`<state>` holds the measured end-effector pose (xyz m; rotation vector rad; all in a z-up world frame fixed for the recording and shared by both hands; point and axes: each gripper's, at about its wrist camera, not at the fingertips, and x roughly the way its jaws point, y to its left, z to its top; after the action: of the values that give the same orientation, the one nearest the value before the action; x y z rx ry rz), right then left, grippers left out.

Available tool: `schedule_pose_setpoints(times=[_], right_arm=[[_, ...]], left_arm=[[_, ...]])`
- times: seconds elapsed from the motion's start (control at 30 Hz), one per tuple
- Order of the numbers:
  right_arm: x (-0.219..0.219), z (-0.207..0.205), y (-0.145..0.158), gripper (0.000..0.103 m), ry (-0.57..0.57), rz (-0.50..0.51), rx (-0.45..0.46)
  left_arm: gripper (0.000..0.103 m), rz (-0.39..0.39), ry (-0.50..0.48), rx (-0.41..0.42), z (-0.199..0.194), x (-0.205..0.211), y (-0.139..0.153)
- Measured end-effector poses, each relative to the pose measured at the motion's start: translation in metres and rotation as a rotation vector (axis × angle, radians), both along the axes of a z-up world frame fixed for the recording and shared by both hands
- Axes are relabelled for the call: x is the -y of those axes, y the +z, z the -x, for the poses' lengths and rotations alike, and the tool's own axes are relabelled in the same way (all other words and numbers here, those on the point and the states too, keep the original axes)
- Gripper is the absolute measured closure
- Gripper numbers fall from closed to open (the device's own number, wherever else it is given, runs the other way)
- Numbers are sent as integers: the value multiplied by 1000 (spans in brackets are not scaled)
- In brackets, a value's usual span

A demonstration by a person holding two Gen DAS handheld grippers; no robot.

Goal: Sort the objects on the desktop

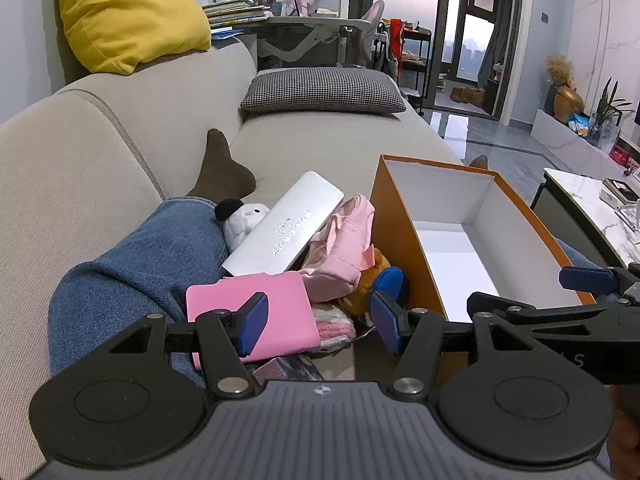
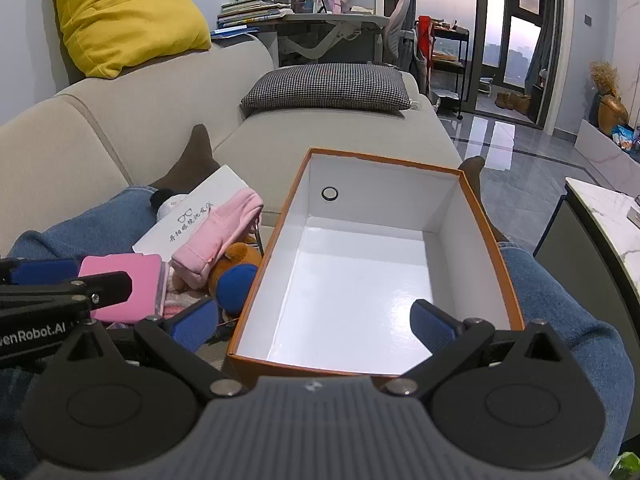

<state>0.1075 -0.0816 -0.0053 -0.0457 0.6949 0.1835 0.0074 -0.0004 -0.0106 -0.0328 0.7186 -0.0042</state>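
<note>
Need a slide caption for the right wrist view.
Open right tool over the empty orange box, pile of pink pouch, white case and plush toys beside it.

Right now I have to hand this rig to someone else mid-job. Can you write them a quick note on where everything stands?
Left gripper: jaws open, holding nothing, hovering over the pile.
Right gripper: jaws open, holding nothing, over the near end of the orange box.
Pile on the sofa left of the box: pink case, silver glasses case, pink pouch, brown and blue plush toy, white plush.
Done: nothing sorted yet; the box has nothing in it.
Left: move every item into the box. The pink case lies nearest the left jaws.
</note>
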Motion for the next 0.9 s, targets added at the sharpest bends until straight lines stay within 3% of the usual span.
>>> schedule_pose_setpoints(times=[0.4,0.77,0.9], right_arm=[[0,0,0,1,-7,-1,-1],[-15,2,-6,1,76,2,23],[-28,4,-4,9,136,6,41]], left_arm=[[36,1,9,-1,0,-1,0],[36,4,43,-64,4,-24,-3],[36,-1,72,-85,5,-38,-3]])
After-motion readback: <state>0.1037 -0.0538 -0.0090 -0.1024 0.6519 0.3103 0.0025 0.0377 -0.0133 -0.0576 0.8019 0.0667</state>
